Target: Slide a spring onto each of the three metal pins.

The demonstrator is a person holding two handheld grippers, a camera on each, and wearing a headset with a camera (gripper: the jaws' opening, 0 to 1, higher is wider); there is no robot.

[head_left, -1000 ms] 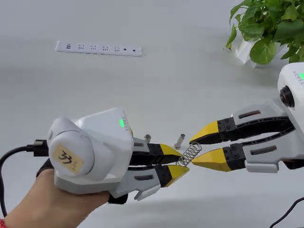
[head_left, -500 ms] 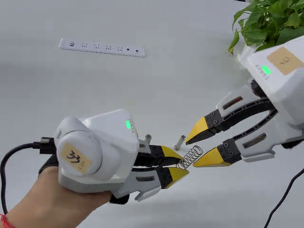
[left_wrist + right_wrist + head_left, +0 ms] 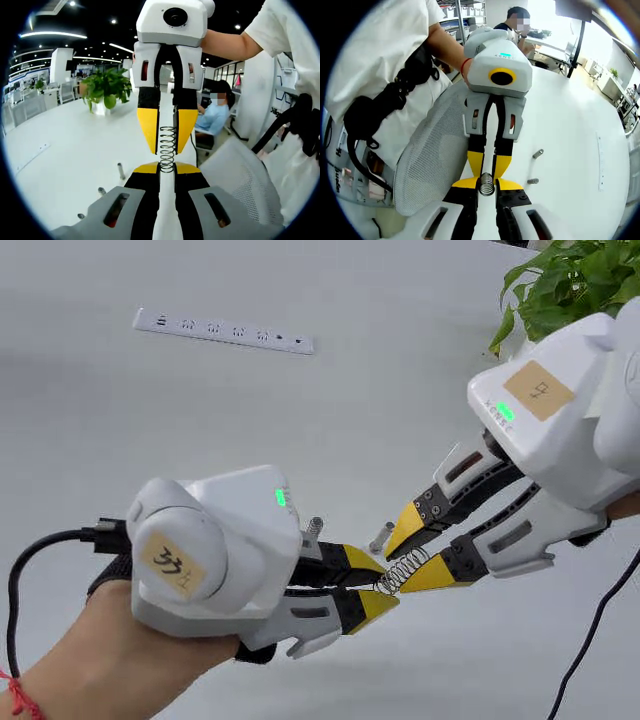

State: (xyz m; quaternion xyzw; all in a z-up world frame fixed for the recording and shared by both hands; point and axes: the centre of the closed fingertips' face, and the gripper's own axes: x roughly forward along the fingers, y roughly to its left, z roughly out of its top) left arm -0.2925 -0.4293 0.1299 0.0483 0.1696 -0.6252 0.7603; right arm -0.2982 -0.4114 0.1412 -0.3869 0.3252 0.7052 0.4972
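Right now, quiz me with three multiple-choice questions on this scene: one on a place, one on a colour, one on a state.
1. In the head view, where is the plant?
A. near left
B. far right
C. centre

2. What colour are the jaw tips of the left hand-held gripper?
A. yellow
B. red
C. blue

3. What state is that hand-held gripper in?
A. open and empty
B. shut on the spring
C. lying on the table

Answers:
1 B: its leaves sit in the upper right corner.
2 A: the tips show yellow ahead of black.
3 B: its jaws pinch one end of the spring.
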